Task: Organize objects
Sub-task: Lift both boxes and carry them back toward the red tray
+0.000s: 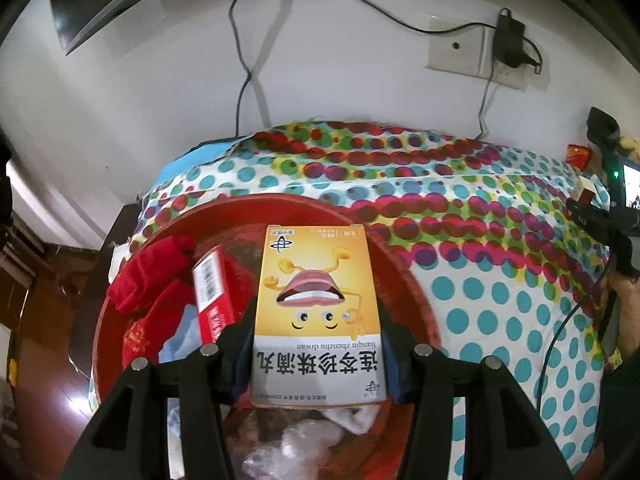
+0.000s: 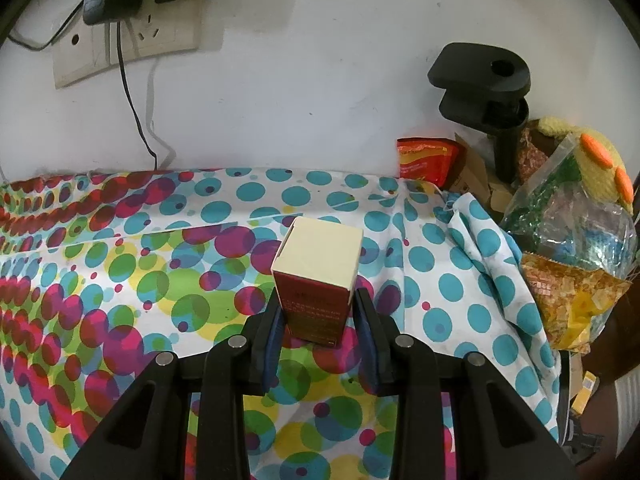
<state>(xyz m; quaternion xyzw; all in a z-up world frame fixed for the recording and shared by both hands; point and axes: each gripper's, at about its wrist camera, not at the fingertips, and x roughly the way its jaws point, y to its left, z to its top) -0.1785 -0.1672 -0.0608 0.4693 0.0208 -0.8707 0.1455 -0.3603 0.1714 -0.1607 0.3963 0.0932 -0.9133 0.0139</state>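
In the left wrist view my left gripper is shut on a flat yellow medicine box with a cartoon face, held above a red basin. Inside the basin lie a red knitted cloth, a red-and-white carton and crumpled clear plastic. In the right wrist view my right gripper is shut on a small box with a cream top and dark red sides, held over the spotted cloth.
A bright polka-dot cloth covers the surface against a white wall. A socket with plugged chargers is on the wall. At the right edge stand a black clamp stand, a red snack packet and bags of sweets. A camera stands right of the basin.
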